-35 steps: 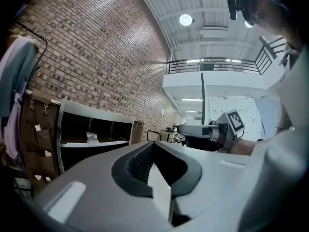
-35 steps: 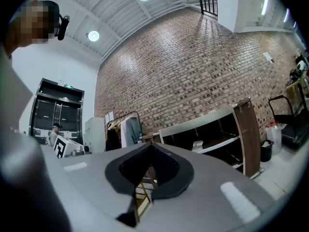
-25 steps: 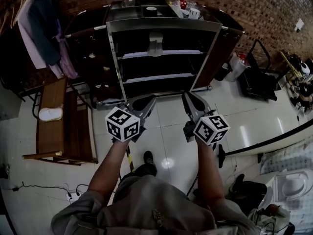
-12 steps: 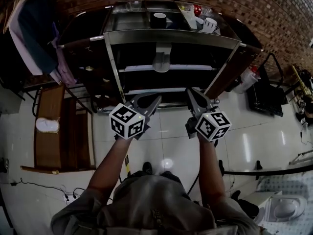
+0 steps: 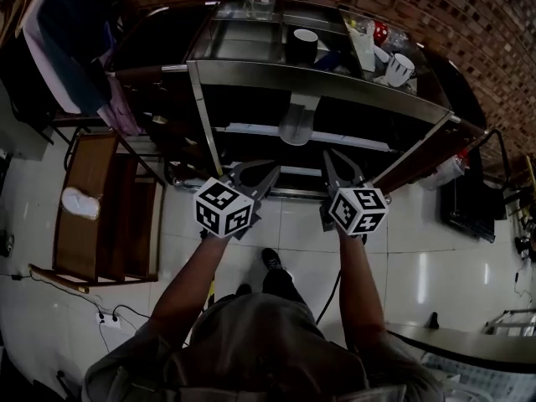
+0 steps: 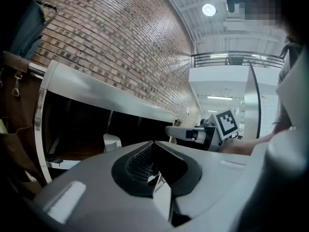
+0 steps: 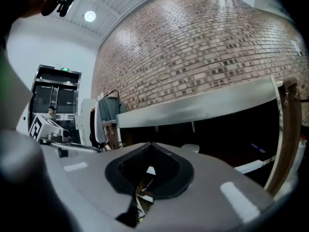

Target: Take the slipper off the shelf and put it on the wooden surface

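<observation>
Slipper (image 5: 297,124), pale, lies on the upper inner board of the metal shelf (image 5: 318,78) in the head view, just beyond both tools. The left gripper (image 5: 265,171) and right gripper (image 5: 329,159) point at it from the near side, both short of the rack. The wooden bench (image 5: 105,224) stands well to the left, a second pale slipper-like shape (image 5: 81,201) already on it.

From the left gripper view, the jaws meet at their tips with nothing between them, and the slipper (image 6: 112,142) shows beyond to the left.

From the right gripper view, the jaws are likewise pressed together and empty, with the slipper (image 7: 189,148) just right of them.

The reach probably goes best with one tool spread wide first, entering level under the top rail and pinching the slipper's near edge.
</observation>
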`<state>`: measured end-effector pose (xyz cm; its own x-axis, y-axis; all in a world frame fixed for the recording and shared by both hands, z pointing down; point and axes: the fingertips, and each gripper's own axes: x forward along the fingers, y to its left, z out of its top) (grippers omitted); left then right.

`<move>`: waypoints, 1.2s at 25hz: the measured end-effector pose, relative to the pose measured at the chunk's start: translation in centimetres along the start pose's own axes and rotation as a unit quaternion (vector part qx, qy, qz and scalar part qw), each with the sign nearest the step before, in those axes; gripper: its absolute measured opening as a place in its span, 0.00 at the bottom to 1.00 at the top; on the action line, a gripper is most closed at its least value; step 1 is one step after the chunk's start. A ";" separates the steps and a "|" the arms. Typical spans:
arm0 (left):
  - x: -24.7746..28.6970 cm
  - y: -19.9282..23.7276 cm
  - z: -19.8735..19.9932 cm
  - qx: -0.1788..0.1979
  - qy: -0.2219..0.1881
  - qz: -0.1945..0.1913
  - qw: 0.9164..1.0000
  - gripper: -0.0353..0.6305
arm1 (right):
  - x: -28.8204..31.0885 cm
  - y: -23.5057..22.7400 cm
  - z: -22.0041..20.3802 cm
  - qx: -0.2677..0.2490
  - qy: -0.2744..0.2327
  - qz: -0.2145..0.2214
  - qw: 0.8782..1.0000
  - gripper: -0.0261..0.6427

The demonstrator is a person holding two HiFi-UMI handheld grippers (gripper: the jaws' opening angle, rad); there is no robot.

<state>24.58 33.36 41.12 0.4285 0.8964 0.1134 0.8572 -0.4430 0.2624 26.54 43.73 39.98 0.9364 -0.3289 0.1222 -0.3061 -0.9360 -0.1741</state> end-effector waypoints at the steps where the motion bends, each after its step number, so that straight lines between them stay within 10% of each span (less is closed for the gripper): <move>1: 0.8 0.7 -0.1 -0.002 0.000 0.009 1.000 0.00 | 1.3 -1.1 -0.7 0.000 0.012 -0.002 1.000 0.04; 14: 5.2 8.5 -3.1 -0.050 0.010 0.126 0.991 0.00 | 16.6 -9.4 -10.4 0.031 0.168 0.033 0.985 0.27; 22: 3.1 11.4 -4.8 -0.081 0.012 0.198 0.977 0.00 | 22.8 -11.8 -13.9 0.038 0.231 0.021 0.972 0.27; 30: 0.3 12.3 -4.8 -0.087 -0.005 0.238 0.967 0.00 | 22.3 -11.6 -14.1 0.019 0.235 0.037 0.971 0.05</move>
<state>33.91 28.21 49.01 0.7663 0.5913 0.2512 0.5019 -0.7951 0.3406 48.58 45.42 58.50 0.7272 -0.4244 0.5395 -0.3546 -0.9052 -0.2341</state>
